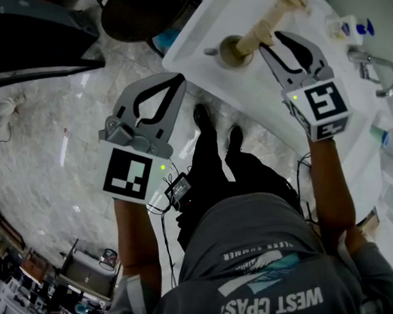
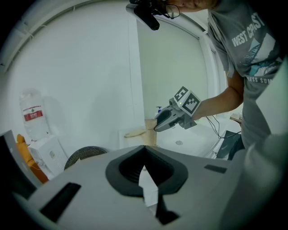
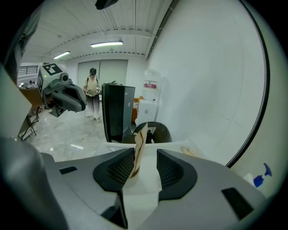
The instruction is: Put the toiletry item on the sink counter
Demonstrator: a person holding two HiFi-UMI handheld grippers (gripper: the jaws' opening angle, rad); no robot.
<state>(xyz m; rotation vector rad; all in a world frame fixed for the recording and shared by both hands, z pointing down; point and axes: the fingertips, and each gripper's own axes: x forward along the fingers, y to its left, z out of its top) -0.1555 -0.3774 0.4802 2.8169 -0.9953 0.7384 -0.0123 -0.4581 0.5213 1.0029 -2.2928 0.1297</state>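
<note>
Nearly done, I judge: the item lies on the white desk near its edge. My right tool stands spread around it, not pinching it. All that is left is to draw that tool back clear. My left tool is pressed together and empty, out over the floor. Only the right gripper view shows the item leaning on one side of the tool with a gap on the other. Only the head view shows its round end resting on the desk, and the tap beyond.
</note>
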